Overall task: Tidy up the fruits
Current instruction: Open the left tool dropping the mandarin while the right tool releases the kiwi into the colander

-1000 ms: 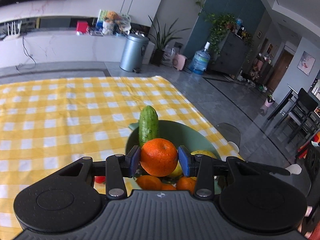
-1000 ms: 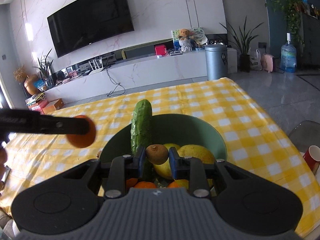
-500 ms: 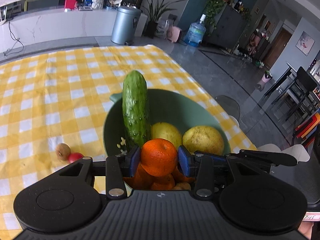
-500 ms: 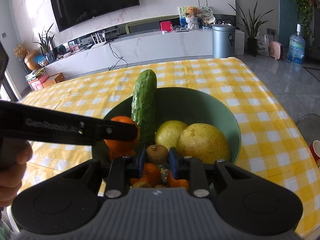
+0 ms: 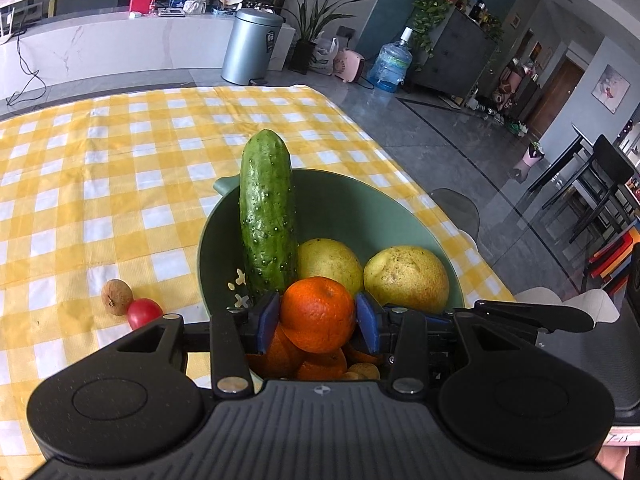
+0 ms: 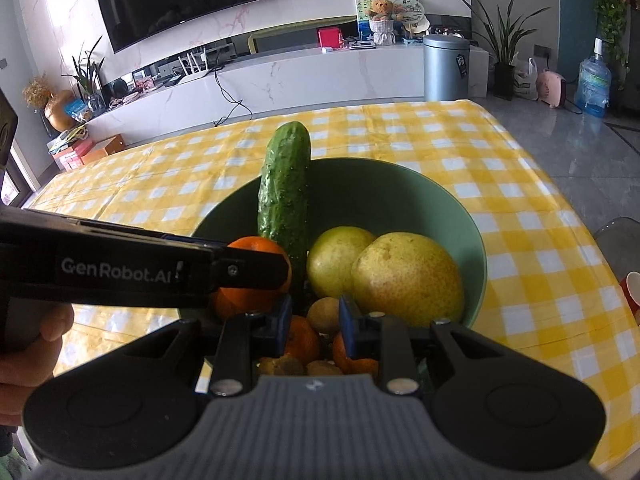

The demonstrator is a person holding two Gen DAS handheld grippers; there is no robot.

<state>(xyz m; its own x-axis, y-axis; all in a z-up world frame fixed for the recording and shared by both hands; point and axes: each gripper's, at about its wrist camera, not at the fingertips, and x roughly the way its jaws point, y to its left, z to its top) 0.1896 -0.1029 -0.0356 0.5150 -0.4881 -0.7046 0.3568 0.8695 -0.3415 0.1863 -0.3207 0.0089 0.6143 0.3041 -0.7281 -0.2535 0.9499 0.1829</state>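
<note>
A green bowl [image 5: 360, 208] [image 6: 400, 188] on the yellow checked cloth holds a cucumber [image 5: 266, 216] [image 6: 286, 188] leaning on its rim, two yellow pears [image 5: 406, 276] [image 6: 404, 276] and several oranges. My left gripper [image 5: 317, 316] is shut on an orange [image 5: 318, 312] just above the bowl's near side; it shows from the side in the right wrist view [image 6: 256, 272]. My right gripper [image 6: 314, 316] is shut on a small brown kiwi [image 6: 323, 314] low over the bowl.
A small brown fruit [image 5: 116, 297] and a red tomato [image 5: 145, 312] lie on the cloth left of the bowl. The table's right edge [image 5: 460, 224] runs close to the bowl. A red cup [image 6: 632, 292] stands off the table at right.
Both grippers have come down toward the bowl with their fruit. The left gripper's orange went from beside the bowl to over the oranges inside it.
</note>
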